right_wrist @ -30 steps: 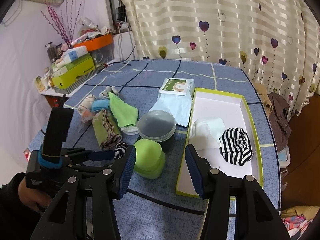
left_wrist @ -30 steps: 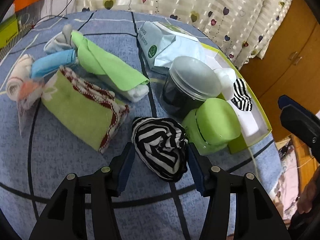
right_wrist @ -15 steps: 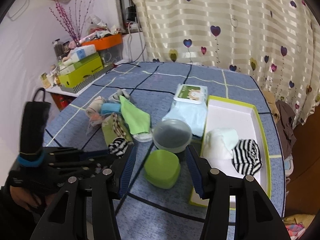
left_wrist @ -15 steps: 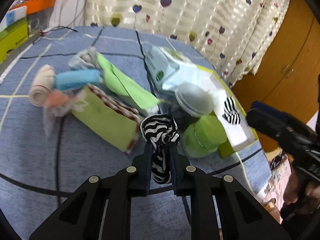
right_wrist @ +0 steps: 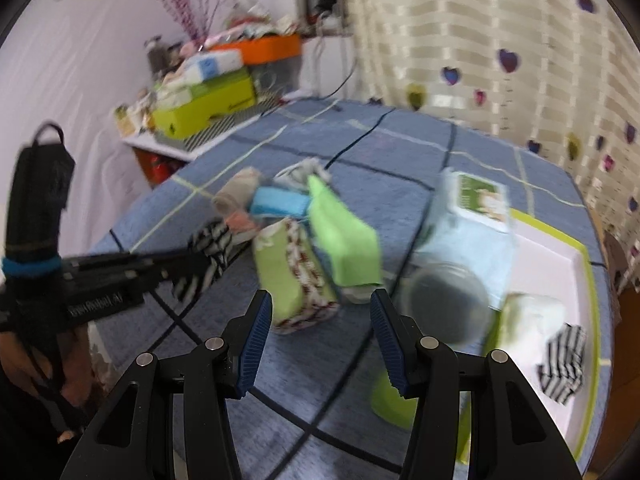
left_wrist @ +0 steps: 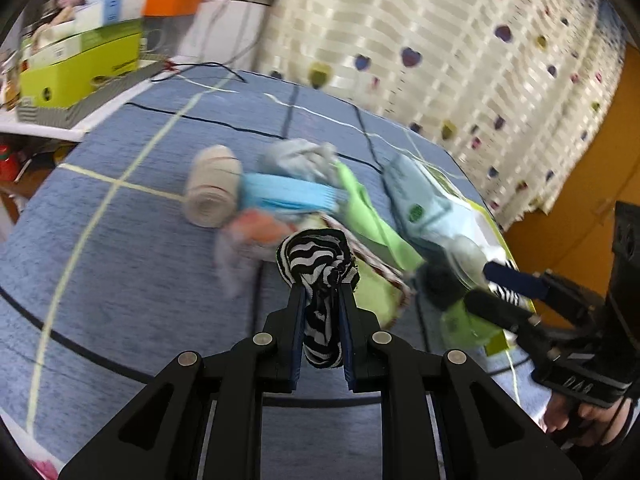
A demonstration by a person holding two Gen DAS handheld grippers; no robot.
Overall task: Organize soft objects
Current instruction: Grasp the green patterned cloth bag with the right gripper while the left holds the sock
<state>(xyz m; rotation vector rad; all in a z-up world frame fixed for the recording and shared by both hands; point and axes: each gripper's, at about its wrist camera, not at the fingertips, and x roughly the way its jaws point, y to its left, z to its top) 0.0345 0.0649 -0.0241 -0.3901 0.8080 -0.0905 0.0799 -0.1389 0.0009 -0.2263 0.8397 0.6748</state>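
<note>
Blue checked counter (left_wrist: 120, 272) carries a cloth pile beside a white tray (right_wrist: 556, 264). Left gripper (left_wrist: 320, 312) jaws pinch the striped sock (left_wrist: 318, 268), held clear above the counter; right gripper (right_wrist: 320, 332) jaws spread, empty. Step: carrying; next, likely release beside the matching sock (right_wrist: 564, 364) in the tray.

Our two tongs share one build: matte black plastic frames with angular cut-out arms and a round silver screw at each joint. The left tongs (left_wrist: 321, 298) and the right tongs (right_wrist: 320, 320) carry dark blue ribbed pads. White lettering marks each black handle body, and a blue band rings the left one's upright grip.
</note>
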